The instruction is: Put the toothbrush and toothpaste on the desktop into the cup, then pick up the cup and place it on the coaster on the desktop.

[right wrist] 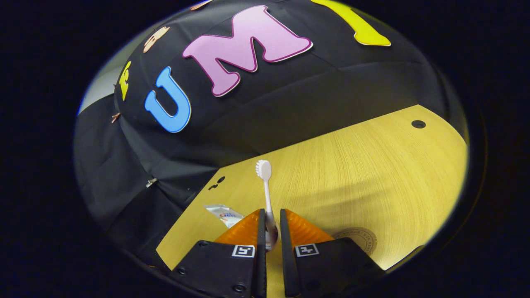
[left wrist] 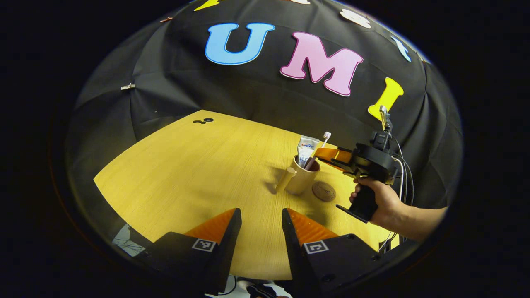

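The right tool [right wrist: 271, 231] stands narrow, both fingers pinching the toothbrush [right wrist: 266, 194] by its handle as the brush's lower end sits in the cup [left wrist: 301, 177] beside the toothpaste [left wrist: 307, 150] on the surface [left wrist: 186, 174]. The left tool [left wrist: 258, 231] hangs wide and empty, well back from the cup. Let go at a lean, the brush could tip out, or the tool could nudge the cup, handle [left wrist: 285, 179] and all, away from the coaster [left wrist: 324, 191] just beside it.
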Action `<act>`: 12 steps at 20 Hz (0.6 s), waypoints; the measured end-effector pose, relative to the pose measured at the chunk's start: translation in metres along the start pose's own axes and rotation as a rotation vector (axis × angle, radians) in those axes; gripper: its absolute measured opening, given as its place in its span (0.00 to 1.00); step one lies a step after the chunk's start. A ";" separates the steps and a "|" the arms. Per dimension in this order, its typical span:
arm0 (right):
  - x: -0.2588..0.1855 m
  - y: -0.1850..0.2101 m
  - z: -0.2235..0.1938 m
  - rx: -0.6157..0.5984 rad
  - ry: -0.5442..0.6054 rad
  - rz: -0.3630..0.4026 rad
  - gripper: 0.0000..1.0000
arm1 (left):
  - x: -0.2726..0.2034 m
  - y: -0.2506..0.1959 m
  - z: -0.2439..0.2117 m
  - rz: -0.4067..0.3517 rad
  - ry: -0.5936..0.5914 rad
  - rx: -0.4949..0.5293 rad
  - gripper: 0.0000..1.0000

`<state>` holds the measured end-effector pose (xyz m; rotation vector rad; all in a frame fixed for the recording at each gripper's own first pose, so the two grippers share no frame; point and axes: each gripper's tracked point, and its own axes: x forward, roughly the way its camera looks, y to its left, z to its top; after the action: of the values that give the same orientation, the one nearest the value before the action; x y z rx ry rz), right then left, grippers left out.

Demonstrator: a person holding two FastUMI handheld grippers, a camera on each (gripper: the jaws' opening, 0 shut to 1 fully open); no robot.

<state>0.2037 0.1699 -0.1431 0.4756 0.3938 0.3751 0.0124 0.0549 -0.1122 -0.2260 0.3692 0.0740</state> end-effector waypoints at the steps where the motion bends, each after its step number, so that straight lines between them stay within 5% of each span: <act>1: -0.005 0.000 -0.003 0.003 0.016 0.003 0.21 | 0.005 -0.005 0.002 -0.007 0.003 0.011 0.62; 8: -0.057 -0.005 -0.013 0.021 0.099 0.049 0.33 | 0.045 -0.032 0.004 -0.114 0.093 0.106 0.62; 9: -0.066 -0.007 -0.012 0.024 0.111 0.056 0.22 | 0.052 -0.034 0.004 -0.125 0.118 0.133 0.62; 10: -0.075 -0.008 -0.016 0.031 0.127 0.065 0.41 | 0.060 -0.037 0.003 -0.143 0.147 0.166 0.53; 12: -0.101 -0.010 -0.026 0.048 0.173 0.091 0.47 | 0.081 -0.036 -0.001 -0.161 0.220 0.253 0.63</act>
<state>0.1081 0.1277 -0.1417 0.5105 0.5505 0.4977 0.0916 0.0217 -0.1357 -0.0124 0.5734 -0.1575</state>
